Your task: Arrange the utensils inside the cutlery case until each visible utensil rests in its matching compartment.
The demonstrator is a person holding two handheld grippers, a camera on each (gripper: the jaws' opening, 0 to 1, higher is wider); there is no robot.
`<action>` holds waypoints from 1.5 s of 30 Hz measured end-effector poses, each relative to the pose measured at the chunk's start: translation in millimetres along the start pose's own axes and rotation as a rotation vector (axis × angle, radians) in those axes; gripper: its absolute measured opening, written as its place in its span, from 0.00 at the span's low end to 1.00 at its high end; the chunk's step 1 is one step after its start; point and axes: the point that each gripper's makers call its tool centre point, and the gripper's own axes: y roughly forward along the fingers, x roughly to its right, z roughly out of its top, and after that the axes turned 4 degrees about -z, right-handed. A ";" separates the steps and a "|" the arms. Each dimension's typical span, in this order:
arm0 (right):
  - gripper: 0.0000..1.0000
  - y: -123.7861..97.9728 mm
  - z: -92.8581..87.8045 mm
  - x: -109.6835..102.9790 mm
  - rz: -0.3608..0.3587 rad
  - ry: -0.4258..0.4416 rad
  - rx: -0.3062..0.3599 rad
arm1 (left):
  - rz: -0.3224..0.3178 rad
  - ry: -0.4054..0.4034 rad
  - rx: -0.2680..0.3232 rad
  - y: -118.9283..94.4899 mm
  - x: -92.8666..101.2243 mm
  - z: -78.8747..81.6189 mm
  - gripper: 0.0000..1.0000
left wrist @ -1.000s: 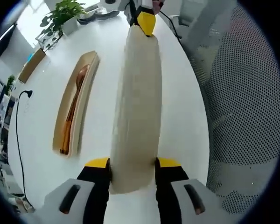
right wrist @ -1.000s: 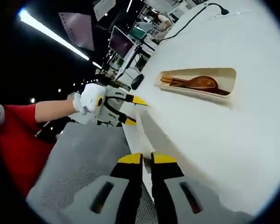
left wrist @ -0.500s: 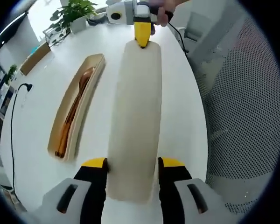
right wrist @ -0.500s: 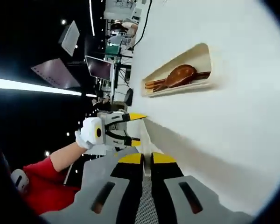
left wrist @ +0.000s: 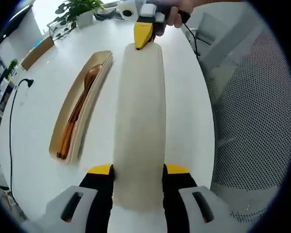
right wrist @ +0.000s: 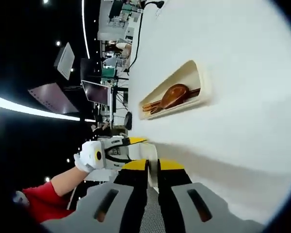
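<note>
Left gripper view — left gripper (left wrist: 138, 170) clamping near end of cream case lid (left wrist: 139, 121), right gripper (left wrist: 143, 34) pinching far end, open cutlery case (left wrist: 63, 131) holding wooden spoon (left wrist: 85, 85) alongside on white table (left wrist: 184, 97); right gripper view — jaws closed on lid edge.

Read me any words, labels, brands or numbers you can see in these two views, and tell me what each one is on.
None can be read.
The cream lid, the open case and the white table are plain.
The background screens in the right gripper view are too small and blurred to read.
</note>
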 end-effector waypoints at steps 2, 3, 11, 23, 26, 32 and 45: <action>0.05 -1.2 1.6 0.9 -0.015 -0.026 0.012 | 0.013 0.012 0.007 -3.4 -3.4 1.8 0.40; 0.06 -1.8 2.5 1.2 -0.024 -0.043 0.021 | 0.013 0.017 0.008 -5.3 -4.2 2.8 0.40; 0.09 -7.5 9.2 10.7 -0.130 -0.115 0.023 | 0.036 0.079 0.005 -13.8 -16.3 15.8 0.40; 0.10 -18.8 51.3 -9.7 -0.177 -0.169 0.053 | 0.078 0.076 0.021 -33.1 -53.0 34.9 0.40; 0.10 -18.7 64.6 -17.0 -0.185 -0.172 0.064 | 0.091 0.091 0.016 -38.2 -66.4 38.1 0.40; 0.10 -23.5 86.5 -27.0 -0.217 -0.206 0.052 | 0.088 0.099 0.009 -46.2 -86.4 46.9 0.40; 0.12 -29.7 100.0 -7.2 -0.305 -0.198 0.044 | 0.053 0.125 -0.011 -33.0 -104.4 62.8 0.40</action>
